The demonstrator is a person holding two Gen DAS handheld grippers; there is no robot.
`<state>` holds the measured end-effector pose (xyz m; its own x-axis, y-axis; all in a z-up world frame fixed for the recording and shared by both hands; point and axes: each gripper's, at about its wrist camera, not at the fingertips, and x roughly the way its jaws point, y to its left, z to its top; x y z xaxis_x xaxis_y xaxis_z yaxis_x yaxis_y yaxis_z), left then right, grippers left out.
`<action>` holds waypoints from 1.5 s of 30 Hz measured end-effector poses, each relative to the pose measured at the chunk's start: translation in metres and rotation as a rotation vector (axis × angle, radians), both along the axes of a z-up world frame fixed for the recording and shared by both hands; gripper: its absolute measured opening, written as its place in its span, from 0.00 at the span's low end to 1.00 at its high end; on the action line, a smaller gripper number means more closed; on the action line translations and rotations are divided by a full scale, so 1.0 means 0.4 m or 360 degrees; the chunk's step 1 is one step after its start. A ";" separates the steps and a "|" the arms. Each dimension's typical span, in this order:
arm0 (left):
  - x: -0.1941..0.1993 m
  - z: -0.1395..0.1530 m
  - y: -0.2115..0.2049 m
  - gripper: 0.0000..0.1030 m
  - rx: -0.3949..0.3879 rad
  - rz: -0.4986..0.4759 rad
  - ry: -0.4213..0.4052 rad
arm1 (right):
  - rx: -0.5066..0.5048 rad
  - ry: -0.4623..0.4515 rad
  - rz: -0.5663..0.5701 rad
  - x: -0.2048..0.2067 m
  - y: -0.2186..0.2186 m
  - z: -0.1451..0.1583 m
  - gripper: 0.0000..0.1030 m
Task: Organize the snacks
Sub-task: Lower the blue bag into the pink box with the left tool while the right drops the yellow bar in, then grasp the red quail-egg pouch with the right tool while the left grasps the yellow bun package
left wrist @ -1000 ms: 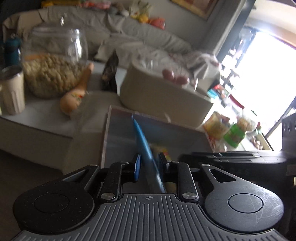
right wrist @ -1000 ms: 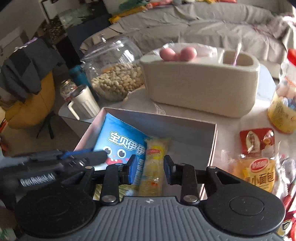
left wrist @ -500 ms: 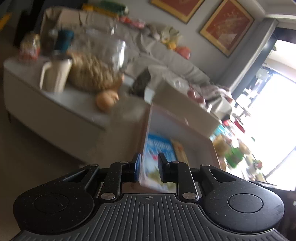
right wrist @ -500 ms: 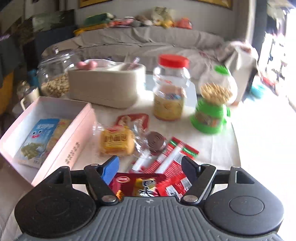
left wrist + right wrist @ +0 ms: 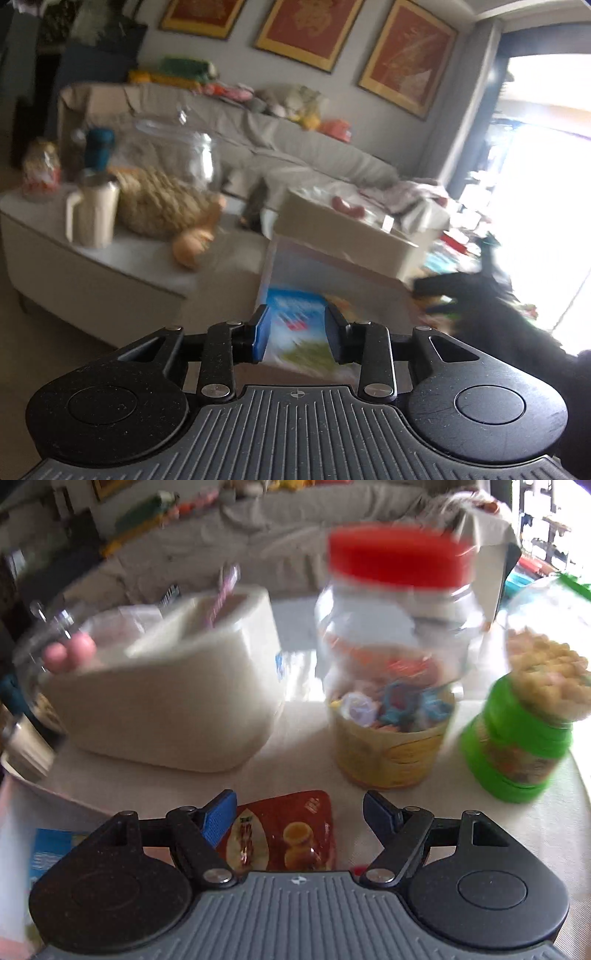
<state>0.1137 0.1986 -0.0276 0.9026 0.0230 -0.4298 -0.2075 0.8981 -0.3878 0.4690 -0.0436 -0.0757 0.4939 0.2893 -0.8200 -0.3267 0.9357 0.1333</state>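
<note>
The right tongs (image 5: 299,808) hang wide apart over the tabletop (image 5: 306,775), pointing down at a small red snack packet (image 5: 284,834) that lies flat just beneath them, nothing gripped. That packet looks to me like a light foil sachet: soft, crinkly, a bit slippery, with something round and crushable inside. I'd take it by a sealed edge or across its narrow width, pinching gently, since it lies flush on the cloth and a finger has to slide under it.

Beyond it stand a red-lidded jar (image 5: 395,664) of sweets and, to the right, a green dispenser (image 5: 517,746); both look rigid and heavier, and would want a grip round the body. A cream tub (image 5: 162,705) sits far left.

The left tongs (image 5: 297,332) have just been opening and stand about half apart, pads clear of the blue packet (image 5: 295,314) seen between them, which lies in the shallow box (image 5: 332,269) at the near left of the tabletop. That one looks flat, light and floppy too. The picture is blurred, so finer detail escapes me.
</note>
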 end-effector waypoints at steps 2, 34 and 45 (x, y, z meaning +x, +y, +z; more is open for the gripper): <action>0.001 -0.029 -0.022 0.35 -0.0058 -0.0111 0.0091 | -0.0015 -0.0005 0.0058 -0.014 0.001 0.004 0.67; 0.204 -0.082 -0.342 0.37 0.0082 -0.0844 0.0384 | -0.0185 -0.0341 0.0652 -0.344 -0.097 0.076 0.85; 0.152 -0.105 -0.244 0.37 -0.0145 -0.0783 0.0356 | -0.0203 -0.0203 0.0815 -0.400 -0.072 0.037 0.47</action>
